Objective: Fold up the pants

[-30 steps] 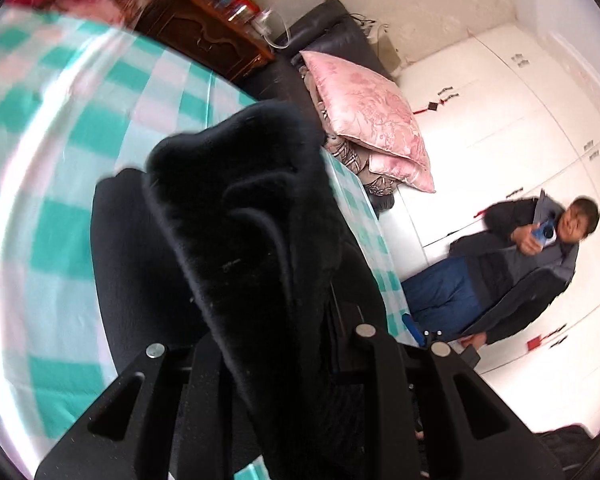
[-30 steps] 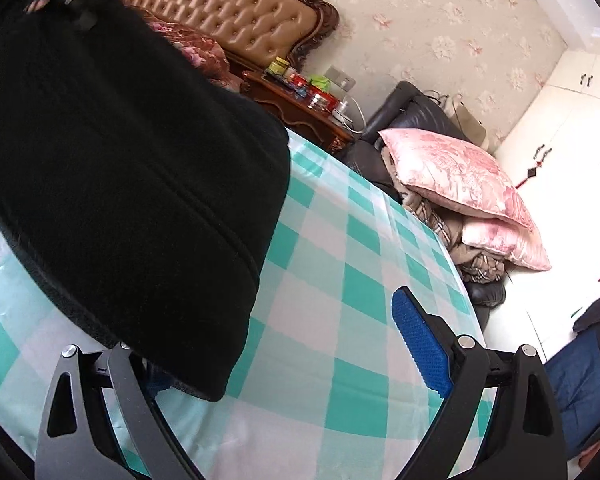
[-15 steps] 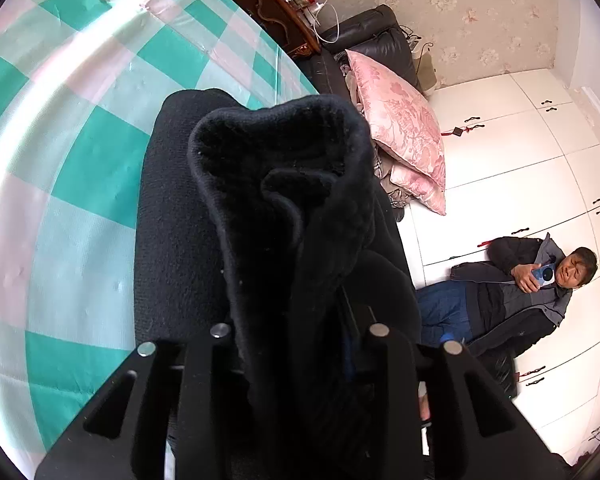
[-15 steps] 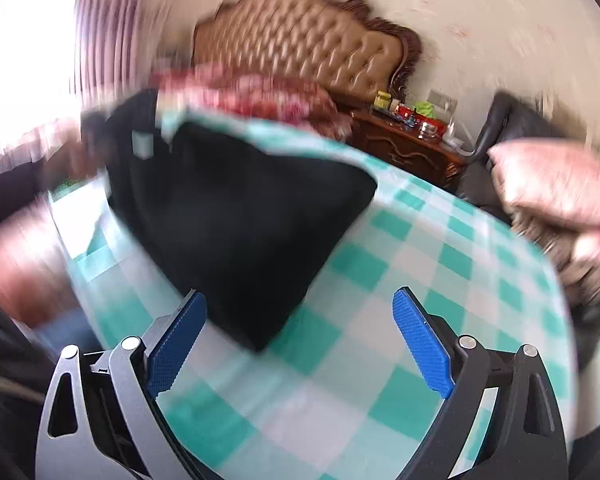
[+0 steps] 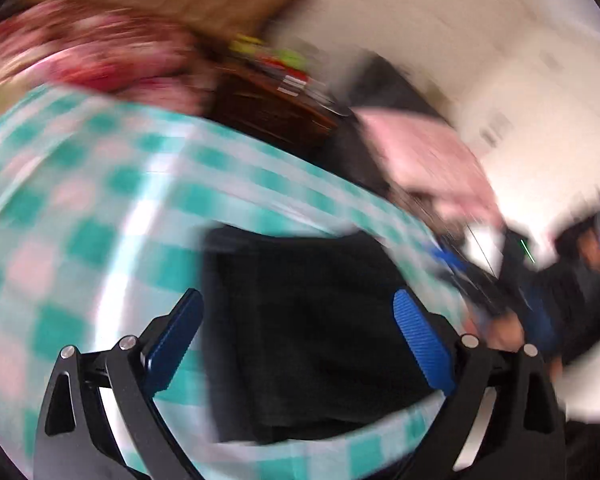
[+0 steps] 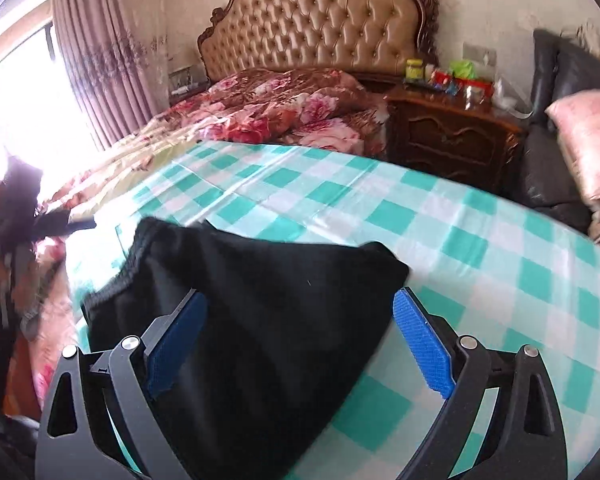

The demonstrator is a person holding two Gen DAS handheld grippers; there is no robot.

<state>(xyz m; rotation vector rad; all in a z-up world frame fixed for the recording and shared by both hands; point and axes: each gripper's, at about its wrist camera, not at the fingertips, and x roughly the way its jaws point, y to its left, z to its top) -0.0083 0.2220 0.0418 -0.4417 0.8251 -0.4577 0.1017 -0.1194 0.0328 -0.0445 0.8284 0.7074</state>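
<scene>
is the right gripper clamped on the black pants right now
No, the right gripper stands wide open, its blue pads clear of the black pants lying folded on the checked cloth.

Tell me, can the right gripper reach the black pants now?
Probably yes. The right gripper is open, and the pants lie flat on the checked cloth just ahead of its fingers, with nothing between.

Premises: a lived-in home bedroom. Evidence — a tufted headboard (image 6: pixel 320 20) in a carved dark-wood frame, a bed (image 6: pixel 440 240) under a green-and-white checked sheet, and a floral quilt (image 6: pixel 284 108) bunched at its head. A carved wooden nightstand (image 6: pixel 448 140) carries jars and packets. Pleated curtains (image 6: pixel 104 64) flank a bright window — a pink pillow (image 6: pixel 592 136) lies on a black leather seat (image 6: pixel 556 76).
</scene>
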